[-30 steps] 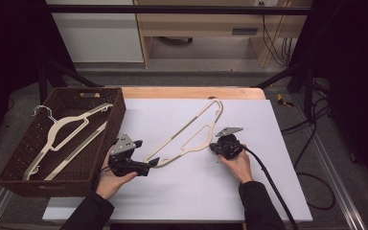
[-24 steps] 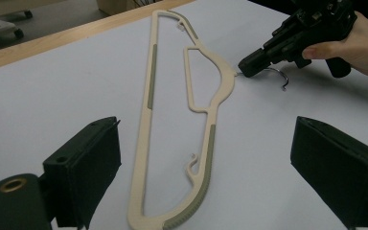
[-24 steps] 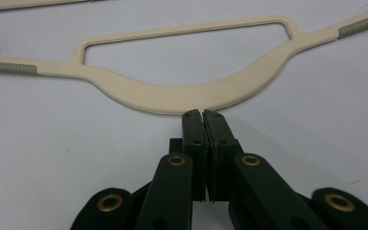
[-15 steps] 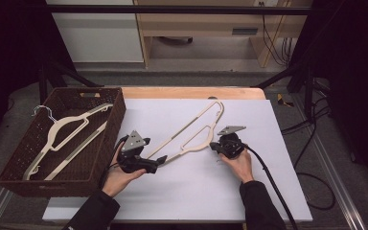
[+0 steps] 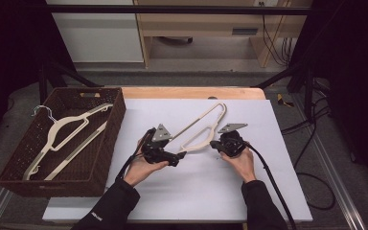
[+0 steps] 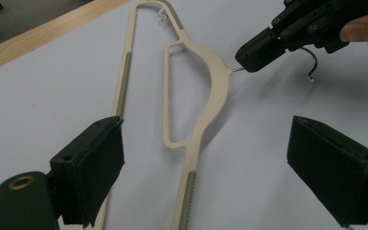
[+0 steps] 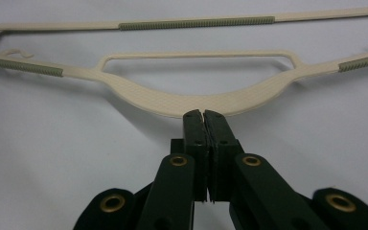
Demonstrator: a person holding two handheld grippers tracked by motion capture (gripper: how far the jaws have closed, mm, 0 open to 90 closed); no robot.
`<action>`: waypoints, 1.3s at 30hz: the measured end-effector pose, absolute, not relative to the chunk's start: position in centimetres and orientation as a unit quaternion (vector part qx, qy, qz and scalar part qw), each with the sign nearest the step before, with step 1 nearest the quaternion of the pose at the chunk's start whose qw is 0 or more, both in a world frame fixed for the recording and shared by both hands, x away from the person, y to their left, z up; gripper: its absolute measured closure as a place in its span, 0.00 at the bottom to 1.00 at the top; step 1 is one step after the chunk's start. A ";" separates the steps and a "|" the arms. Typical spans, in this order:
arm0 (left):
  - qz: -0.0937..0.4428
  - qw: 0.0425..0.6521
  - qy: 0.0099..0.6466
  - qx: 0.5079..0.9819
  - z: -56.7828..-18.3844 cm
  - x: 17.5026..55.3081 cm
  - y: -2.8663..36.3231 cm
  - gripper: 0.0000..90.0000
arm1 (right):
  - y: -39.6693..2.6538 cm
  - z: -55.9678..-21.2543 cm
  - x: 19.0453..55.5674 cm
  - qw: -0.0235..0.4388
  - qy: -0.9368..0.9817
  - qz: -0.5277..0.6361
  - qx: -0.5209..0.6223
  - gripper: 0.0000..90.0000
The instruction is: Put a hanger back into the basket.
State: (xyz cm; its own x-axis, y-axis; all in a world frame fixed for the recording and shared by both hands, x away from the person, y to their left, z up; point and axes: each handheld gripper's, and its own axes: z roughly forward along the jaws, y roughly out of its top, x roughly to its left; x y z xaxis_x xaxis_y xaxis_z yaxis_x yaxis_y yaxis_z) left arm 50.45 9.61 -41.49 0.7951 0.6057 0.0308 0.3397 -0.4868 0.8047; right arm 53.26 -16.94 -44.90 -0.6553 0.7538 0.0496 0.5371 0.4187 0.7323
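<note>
The wicker basket (image 5: 105, 143) held two cream hangers (image 5: 64, 132). On the white table (image 5: 268, 191), right gripper (image 7: 203, 114) pinched another hanger's (image 7: 172, 100) hook stem; left gripper (image 6: 206, 163) gaped wide.

The left gripper (image 5: 176, 156) sits low in the person's left hand (image 5: 141, 168), its two jaws spread wide apart and pointing toward the right gripper (image 5: 214, 144). That one, held from behind by the right hand (image 5: 241, 162), has its jaws pressed together at the tips. Both forearms, in dark sleeves, reach forward behind their grippers.
</note>
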 end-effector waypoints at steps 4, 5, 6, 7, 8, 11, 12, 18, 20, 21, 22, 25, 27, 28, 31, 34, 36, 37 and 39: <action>0.154 0.409 0.275 0.856 -42.2 51.5 7.9 0.15 | -16.9 -44.6 53.1 0.146 0.830 0.373 0.388 0.99; 0.153 0.408 0.275 0.857 -42.3 51.6 7.7 0.15 | -16.9 -44.4 53.1 0.148 0.832 0.372 0.385 0.99; 0.150 0.407 0.275 0.858 -42.5 51.8 7.4 0.15 | -16.8 -44.4 53.1 0.148 0.830 0.375 0.386 0.99; 0.148 0.404 0.274 0.860 -42.6 52.1 7.0 0.15 | -16.8 -44.2 53.0 0.149 0.831 0.373 0.385 0.99; 0.148 0.403 0.274 0.861 -42.8 52.2 6.8 0.16 | -16.7 -44.1 53.0 0.151 0.831 0.374 0.384 0.99; 0.152 0.388 0.265 0.869 -43.1 52.7 6.0 0.16 | -16.5 -43.9 52.8 0.154 0.830 0.375 0.383 0.99; 0.152 0.387 0.264 0.871 -43.3 52.9 5.7 0.17 | -16.6 -43.8 52.8 0.157 0.834 0.374 0.374 0.99; 0.158 0.362 0.255 0.883 -44.2 53.8 4.4 0.21 | -16.4 -43.7 52.8 0.157 0.832 0.373 0.379 0.99; 0.162 0.355 0.250 0.886 -44.4 54.1 4.1 0.23 | -16.5 -43.6 52.8 0.155 0.833 0.373 0.377 0.99; 0.165 0.351 0.244 0.889 -44.4 54.2 3.9 0.24 | -16.4 -43.5 52.8 0.155 0.832 0.372 0.381 0.99; 0.168 0.350 0.242 0.889 -44.4 54.1 3.7 0.26 | -16.5 -43.5 52.7 0.153 0.834 0.371 0.379 0.99; 0.171 0.346 0.235 0.892 -44.7 54.2 3.3 0.31 | -16.4 -43.4 52.7 0.154 0.831 0.373 0.384 0.99; 0.178 0.340 0.230 0.894 -44.8 54.3 3.2 0.35 | -16.4 -43.4 52.6 0.154 0.831 0.373 0.384 0.99; 0.177 0.335 0.230 0.896 -44.8 54.3 3.1 0.37 | -16.5 -43.3 52.7 0.156 0.834 0.373 0.377 0.99; 0.183 0.328 0.225 0.899 -45.2 54.4 2.8 0.43 | -16.4 -43.2 52.6 0.157 0.833 0.373 0.377 0.99; 0.188 0.320 0.214 0.903 -45.4 54.2 2.5 0.49 | -16.4 -43.1 52.6 0.157 0.833 0.374 0.376 0.99; 0.191 0.314 0.211 0.906 -45.5 54.2 2.3 0.53 | -16.4 -43.1 52.5 0.157 0.833 0.374 0.377 0.99; 0.191 0.314 0.211 0.906 -45.5 54.2 2.3 0.54 | -16.4 -43.1 52.5 0.156 0.832 0.374 0.378 0.99; 0.191 0.314 0.209 0.906 -45.7 54.2 2.1 0.59 | -16.4 -43.0 52.5 0.156 0.833 0.373 0.377 0.99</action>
State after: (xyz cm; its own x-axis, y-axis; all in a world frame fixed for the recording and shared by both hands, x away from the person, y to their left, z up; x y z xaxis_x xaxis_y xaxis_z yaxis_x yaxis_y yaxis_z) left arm 54.19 2.11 -45.70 0.8393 0.4993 0.2150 0.2597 -0.7157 0.6483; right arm 52.48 -16.36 -43.02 -0.6662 0.7455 0.0210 0.5125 0.4371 0.7391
